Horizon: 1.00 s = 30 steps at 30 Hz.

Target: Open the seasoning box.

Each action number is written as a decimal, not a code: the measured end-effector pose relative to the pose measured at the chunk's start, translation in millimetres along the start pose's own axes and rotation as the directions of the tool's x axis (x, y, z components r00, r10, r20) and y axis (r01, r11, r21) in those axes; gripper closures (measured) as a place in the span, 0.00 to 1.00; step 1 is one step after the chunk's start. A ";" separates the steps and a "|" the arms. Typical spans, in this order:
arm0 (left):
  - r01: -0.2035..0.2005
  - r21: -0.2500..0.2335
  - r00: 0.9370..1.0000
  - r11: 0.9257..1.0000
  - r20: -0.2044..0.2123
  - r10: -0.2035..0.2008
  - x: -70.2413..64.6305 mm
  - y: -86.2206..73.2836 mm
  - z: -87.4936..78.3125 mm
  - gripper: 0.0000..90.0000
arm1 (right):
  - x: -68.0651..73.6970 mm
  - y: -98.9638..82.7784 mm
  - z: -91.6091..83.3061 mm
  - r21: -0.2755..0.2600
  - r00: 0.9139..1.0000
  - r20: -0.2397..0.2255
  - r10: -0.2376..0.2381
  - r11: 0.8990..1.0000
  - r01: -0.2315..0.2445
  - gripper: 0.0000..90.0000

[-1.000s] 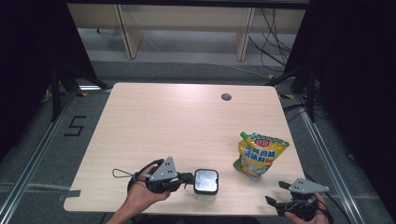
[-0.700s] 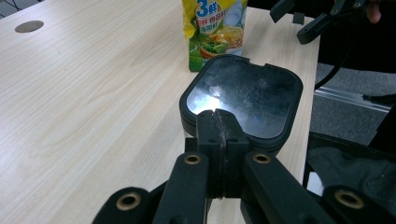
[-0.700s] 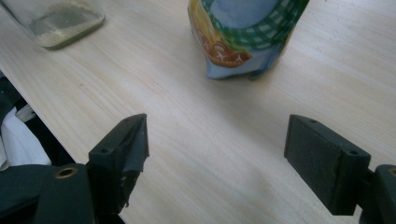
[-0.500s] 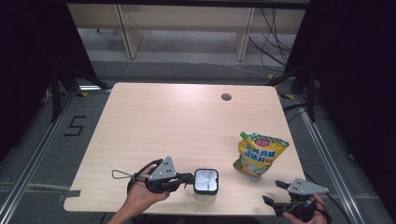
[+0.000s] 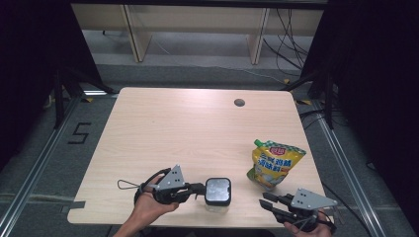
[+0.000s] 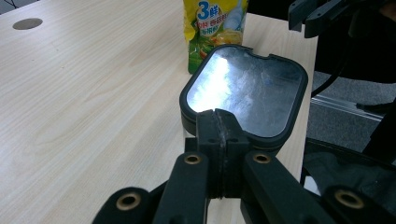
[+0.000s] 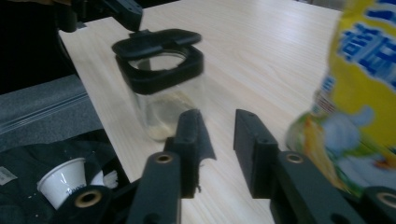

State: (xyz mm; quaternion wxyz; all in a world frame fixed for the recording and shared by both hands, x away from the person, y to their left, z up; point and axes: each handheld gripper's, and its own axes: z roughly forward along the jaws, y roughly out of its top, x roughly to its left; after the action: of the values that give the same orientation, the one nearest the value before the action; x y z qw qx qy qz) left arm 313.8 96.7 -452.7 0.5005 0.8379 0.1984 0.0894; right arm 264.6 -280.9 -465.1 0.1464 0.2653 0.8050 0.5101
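Evidently the work centres on a clear jar (image 5: 218,196) with a black square lid frame, standing near the front edge of the bench (image 5: 197,133), and on a yellow stand-up pouch (image 5: 274,164) set upright just to the jar's right, apart from it. The left tool (image 5: 200,187) is seen pressed together at the jar's lid rim; in the left gripper view its jaws meet with no gap right at the black frame (image 6: 243,93), where a small tab seems to be pinched, though what exactly lies between the pads cannot be told. The lid's shiny inner face is turned up.

The right tool (image 5: 265,202) hangs over the bench's front right corner, short of the pouch, and its jaws have just been closing; in the right gripper view a gap is left between them and nothing is held there.

The jar (image 7: 159,84) is judged stiff, smooth-walled and nearly empty, so it should be light, easily tipped or slid, and slippery if squeezed on its clear sides. A hold on the black frame or lid tab is judged safer. The pouch (image 7: 359,107) is judged soft and pliable, its film slick, its fill likely to shift and sag; it would best be taken at the stiffer top seam or spout corner, not at the bulging belly.
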 end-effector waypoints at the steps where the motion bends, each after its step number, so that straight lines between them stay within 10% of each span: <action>1: 0.002 -0.003 1.000 1.000 0.003 -0.002 0.2 -0.2 0.2 0.99 | 2.1 2.1 3.8 0.002 1.000 -0.014 -0.003 1.000 0.003 0.85; 10: 0.010 -0.003 1.000 1.000 0.002 -0.010 1.3 -2.6 -1.0 0.99 | 18.8 29.0 45.3 0.016 0.989 -0.123 -0.085 0.996 0.087 0.94; 30: -0.050 -0.002 0.998 0.999 0.040 0.050 11.0 -16.3 -14.9 0.77 | 36.9 62.3 75.4 0.011 0.976 -0.135 -0.172 0.984 0.175 0.94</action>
State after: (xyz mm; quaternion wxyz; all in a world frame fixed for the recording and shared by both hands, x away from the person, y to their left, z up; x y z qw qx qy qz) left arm 314.6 120.2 -460.3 0.5022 0.8441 0.1675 0.0852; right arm 290.0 -182.4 -440.7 0.1332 0.1610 0.8389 0.5026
